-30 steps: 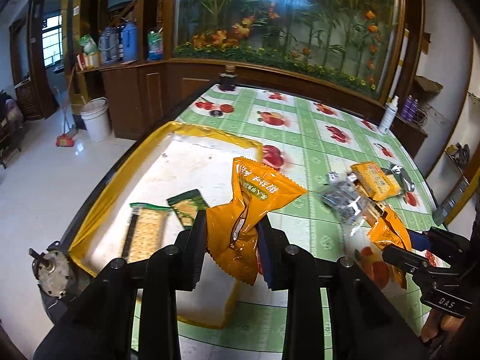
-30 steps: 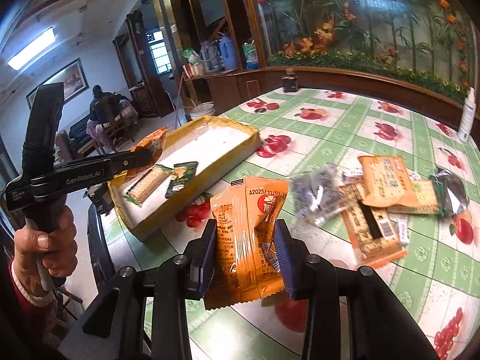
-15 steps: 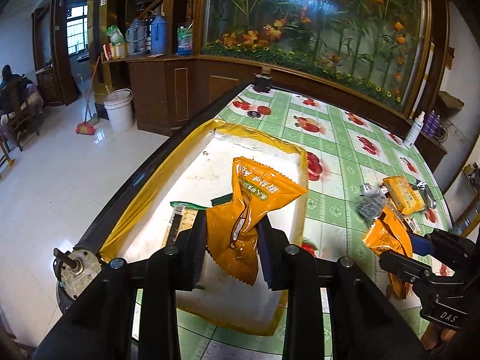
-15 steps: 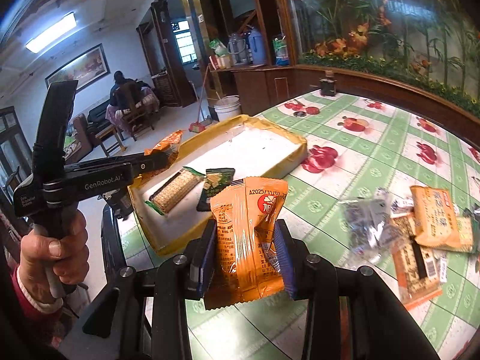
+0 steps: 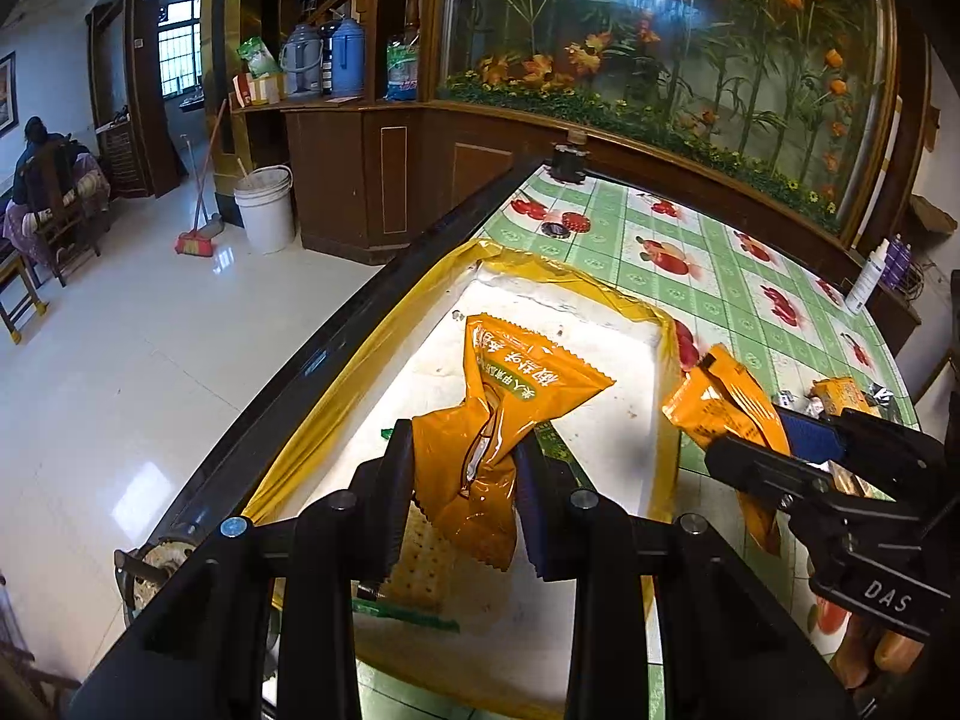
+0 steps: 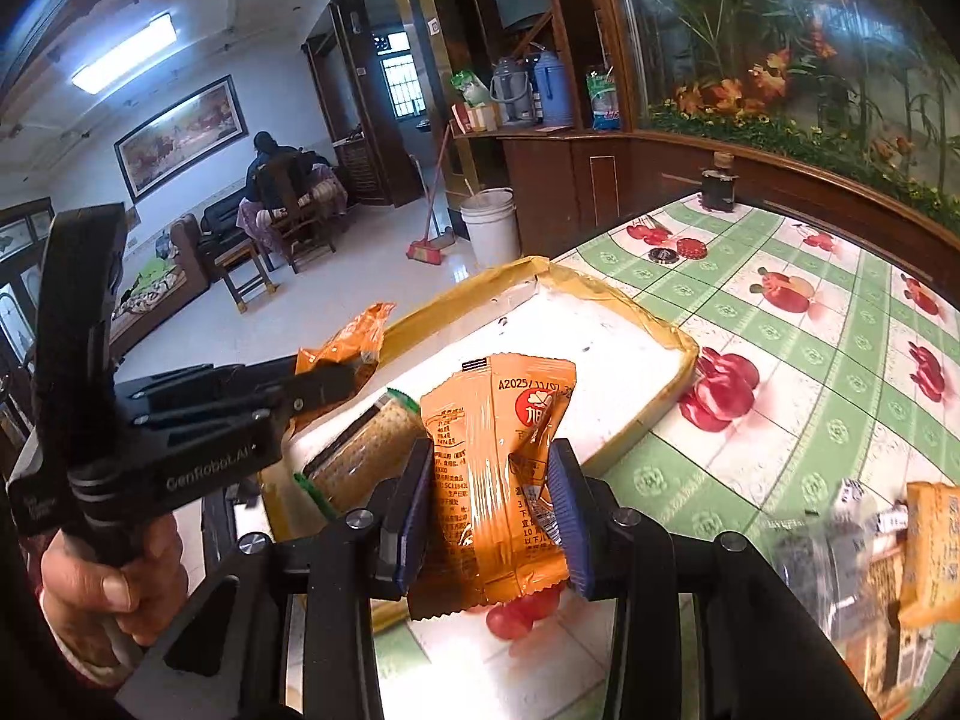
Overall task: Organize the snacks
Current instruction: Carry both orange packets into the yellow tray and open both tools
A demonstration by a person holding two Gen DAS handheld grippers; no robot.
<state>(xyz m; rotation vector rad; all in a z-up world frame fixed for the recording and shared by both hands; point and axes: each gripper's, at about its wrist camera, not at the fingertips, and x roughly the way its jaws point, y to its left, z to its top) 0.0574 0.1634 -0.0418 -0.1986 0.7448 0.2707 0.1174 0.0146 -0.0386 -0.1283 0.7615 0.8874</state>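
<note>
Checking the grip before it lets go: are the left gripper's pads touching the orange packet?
Touching. The left wrist view shows the left gripper with both pads pressed into the orange packet, which crumples between them.

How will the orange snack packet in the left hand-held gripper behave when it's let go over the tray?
Probably floppy: the orange snack packet is crumpled where the left hand-held gripper pinches it. Likely light, since its top stands up unsupported. The glossy film looks slippery, so it may slide on the tray rather than stay put.
</note>
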